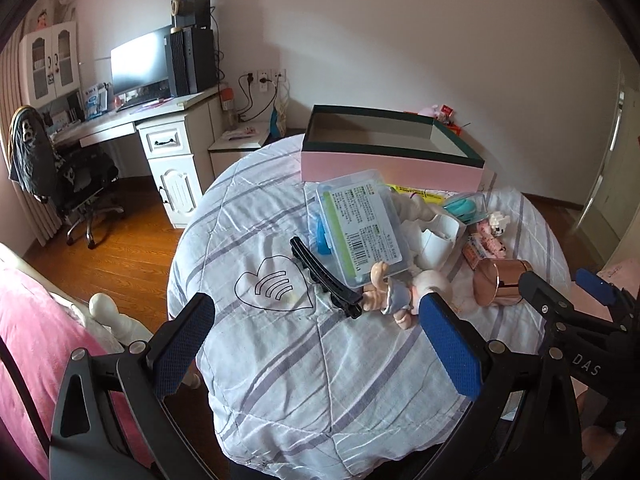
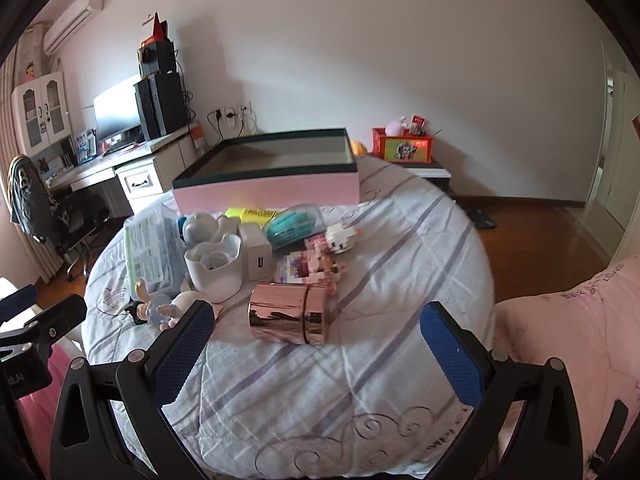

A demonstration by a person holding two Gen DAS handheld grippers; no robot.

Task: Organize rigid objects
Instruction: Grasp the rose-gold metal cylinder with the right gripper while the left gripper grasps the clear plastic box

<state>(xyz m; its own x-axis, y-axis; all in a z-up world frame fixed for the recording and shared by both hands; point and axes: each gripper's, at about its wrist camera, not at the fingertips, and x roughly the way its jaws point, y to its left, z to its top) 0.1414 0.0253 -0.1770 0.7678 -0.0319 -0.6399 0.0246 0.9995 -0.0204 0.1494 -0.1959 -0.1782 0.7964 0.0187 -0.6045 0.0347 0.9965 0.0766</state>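
An open pink box (image 1: 384, 168) (image 2: 268, 190) with a dark rim stands at the far side of a quilt-covered round surface. In front of it lies a pile: a clear plastic case (image 1: 360, 224) (image 2: 148, 248), a black hair clip (image 1: 324, 276), a small doll (image 1: 386, 292) (image 2: 160, 308), a white cup (image 1: 438, 240) (image 2: 216, 268) and a rose-gold cylinder (image 1: 500, 282) (image 2: 290, 314) on its side. My left gripper (image 1: 316, 344) is open, just short of the clip and doll. My right gripper (image 2: 318, 356) is open, the cylinder just beyond its fingers.
A teal item in a clear case (image 2: 294, 224), a white charger (image 2: 256, 256), block figures (image 2: 340, 238) and a yellow pack (image 2: 250, 213) also lie in the pile. A desk with a monitor (image 1: 140, 60) and an office chair (image 1: 60, 168) stand at the left. Pink bedding (image 2: 568, 320) is at the right.
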